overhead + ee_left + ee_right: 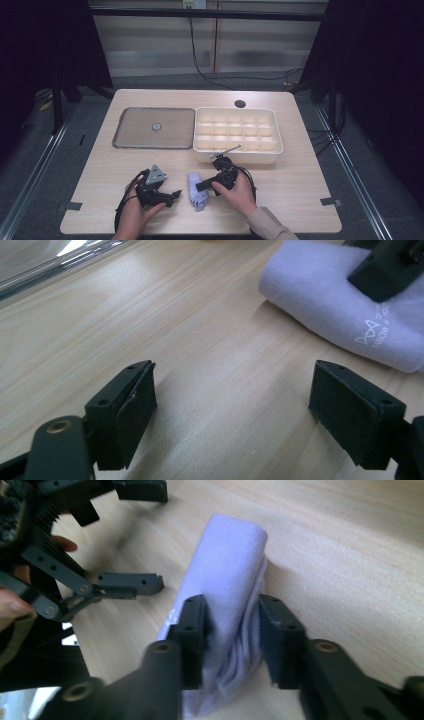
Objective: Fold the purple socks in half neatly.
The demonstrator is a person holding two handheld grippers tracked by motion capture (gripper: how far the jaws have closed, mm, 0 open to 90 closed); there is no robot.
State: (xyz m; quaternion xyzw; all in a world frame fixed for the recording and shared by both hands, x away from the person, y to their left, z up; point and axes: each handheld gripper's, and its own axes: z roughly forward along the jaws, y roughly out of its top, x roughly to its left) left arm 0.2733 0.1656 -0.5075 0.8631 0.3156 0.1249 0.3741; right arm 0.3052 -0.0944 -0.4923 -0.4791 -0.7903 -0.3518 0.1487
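Cloth (227,587) showing pale lilac w/ small white logo print; grippers (170,195) (231,630) showing black; tray (120,131) grey; box (270,150) cream; table (300,185) light wood grain.

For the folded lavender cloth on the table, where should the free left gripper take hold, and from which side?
Take the folded lavender cloth at its far rounded fold, probably from the left gripper's own side, low along the wooden table. The right gripper already pinches the near layered end, and the left jaws stand wide open.

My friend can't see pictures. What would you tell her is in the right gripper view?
The right gripper pinches a folded pale lilac cloth lying on the light wooden table. The left gripper, jaws open, sits beside the cloth in a person's hand.
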